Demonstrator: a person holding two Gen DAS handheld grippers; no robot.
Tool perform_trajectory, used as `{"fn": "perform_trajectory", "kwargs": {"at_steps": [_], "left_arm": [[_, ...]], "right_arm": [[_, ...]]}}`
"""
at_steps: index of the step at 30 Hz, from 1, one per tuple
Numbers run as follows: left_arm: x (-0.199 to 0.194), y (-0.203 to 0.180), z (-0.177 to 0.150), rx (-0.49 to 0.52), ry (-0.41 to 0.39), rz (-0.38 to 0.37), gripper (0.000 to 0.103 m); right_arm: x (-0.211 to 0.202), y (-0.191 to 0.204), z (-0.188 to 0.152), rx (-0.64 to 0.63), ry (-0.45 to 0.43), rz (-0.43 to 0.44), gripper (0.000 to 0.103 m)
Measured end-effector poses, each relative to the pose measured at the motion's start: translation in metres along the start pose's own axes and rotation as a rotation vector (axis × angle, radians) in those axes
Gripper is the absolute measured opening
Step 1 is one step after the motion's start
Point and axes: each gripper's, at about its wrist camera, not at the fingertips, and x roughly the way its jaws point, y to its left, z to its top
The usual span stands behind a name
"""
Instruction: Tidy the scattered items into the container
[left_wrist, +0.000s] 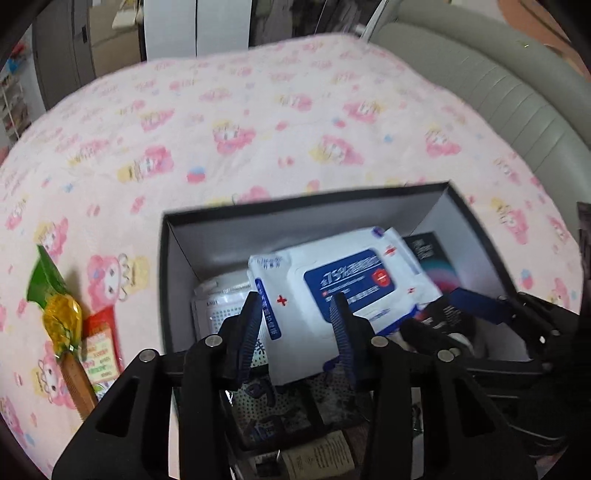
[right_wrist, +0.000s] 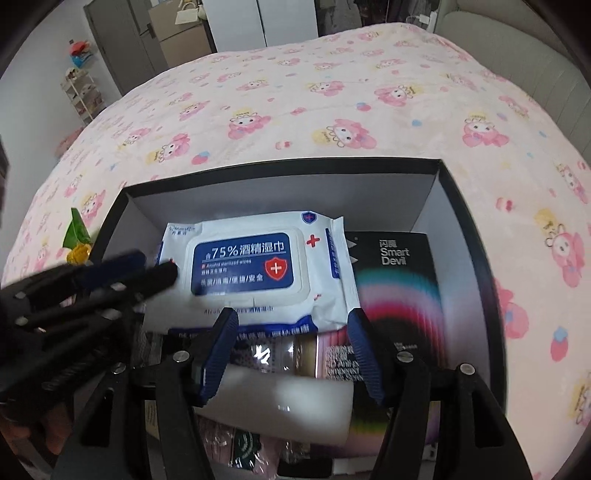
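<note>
1. A black box (right_wrist: 436, 192) with grey inside walls sat on a bed with a pink cartoon blanket (right_wrist: 332, 92).
2. A white and blue pack of wipes (right_wrist: 255, 266) lay on top of the other things in the box.
3. The left tongs (left_wrist: 295, 332) hung over the near side of the box. Their blue fingers (left_wrist: 248, 332) sat on each side of the pack's near corner. I could not tell if they were squeezing it or just beside it.
4. The right tongs (right_wrist: 291, 354) pinched a white tube-shaped thing (right_wrist: 288, 402) between their blue fingers (right_wrist: 218, 354), low over the near end of the box.
5. A black box that says "Smart Devil" (right_wrist: 399, 288) lay in the box, just to the right of the wipes.
6. More small packs lay under the wipes, but they were too hidden to name.
7. Outside the box, on the blanket to its left, lay a yellow and green wrapped candy (left_wrist: 59, 317) and a red packet (left_wrist: 101, 350) touching it.
</note>
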Motion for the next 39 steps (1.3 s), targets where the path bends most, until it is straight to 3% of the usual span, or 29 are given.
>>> {"fn": "perform_trajectory", "kwargs": {"at_steps": [5,10,20,28,39], "left_arm": [[-0.041,-0.002,0.003,-0.013,-0.095,-0.016,0.06],[-0.091,-0.006,0.002,0.009,-0.18,0.03,0.067],[-0.198,-0.017,-0.025,-0.008,-0.322,0.043,0.102],[-0.254,-0.029,-0.059,0.018,-0.39,0.088,0.102],[-0.301,-0.028,-0.126,-0.013,-0.439,0.11,0.102]], "right_arm": [[-0.033,0.005,-0.004,0.013,-0.049,-0.005,0.059],[-0.083,0.013,-0.01,0.001,-0.125,-0.016,0.065],[-0.187,0.035,-0.036,-0.01,-0.296,-0.055,0.079],[-0.235,0.059,-0.071,-0.04,-0.375,-0.085,0.079],[-0.261,0.067,-0.123,0.002,-0.433,-0.112,0.08]]}}
